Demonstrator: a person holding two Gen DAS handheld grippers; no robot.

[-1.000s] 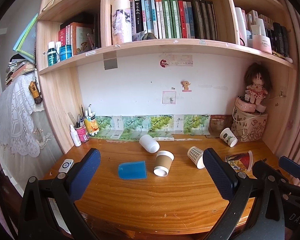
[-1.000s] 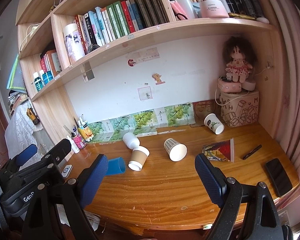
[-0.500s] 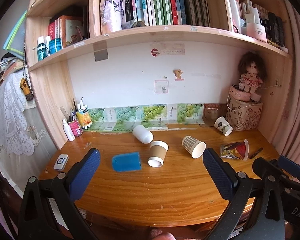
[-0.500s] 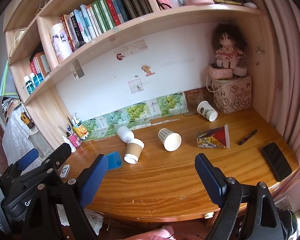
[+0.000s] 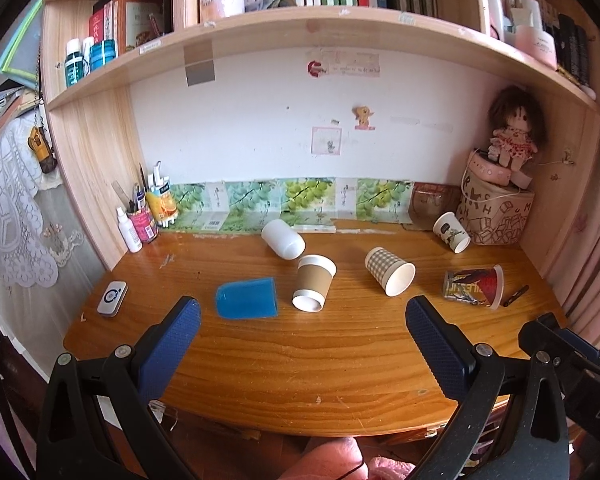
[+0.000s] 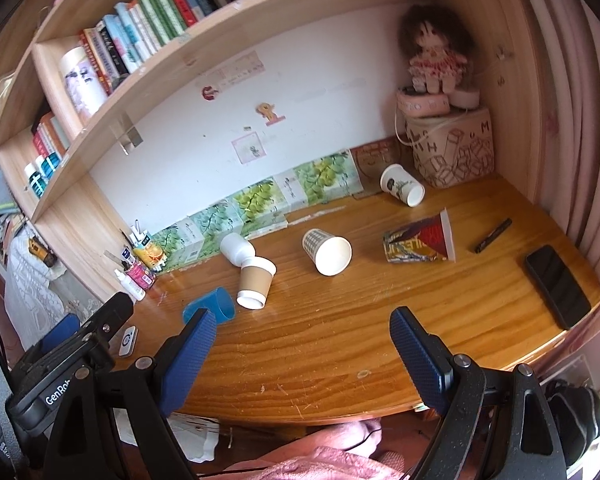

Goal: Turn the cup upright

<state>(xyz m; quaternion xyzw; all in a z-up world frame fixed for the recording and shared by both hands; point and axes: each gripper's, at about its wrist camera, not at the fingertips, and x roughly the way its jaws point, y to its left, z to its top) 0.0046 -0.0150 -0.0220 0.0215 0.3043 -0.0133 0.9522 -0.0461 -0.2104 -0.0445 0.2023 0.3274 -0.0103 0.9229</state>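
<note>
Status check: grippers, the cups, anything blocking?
Left gripper open, empty. Right gripper open, empty. Blue cup, brown-sleeved cup, checked cup all on their sides. Nothing blocking.

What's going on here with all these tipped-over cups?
A person holds a claw in each hand above a wooden desk. Both the left claw and right claw are open and empty. Six cups lie on their sides, including a blue cup and a checked cup. None is upright yet.
</note>
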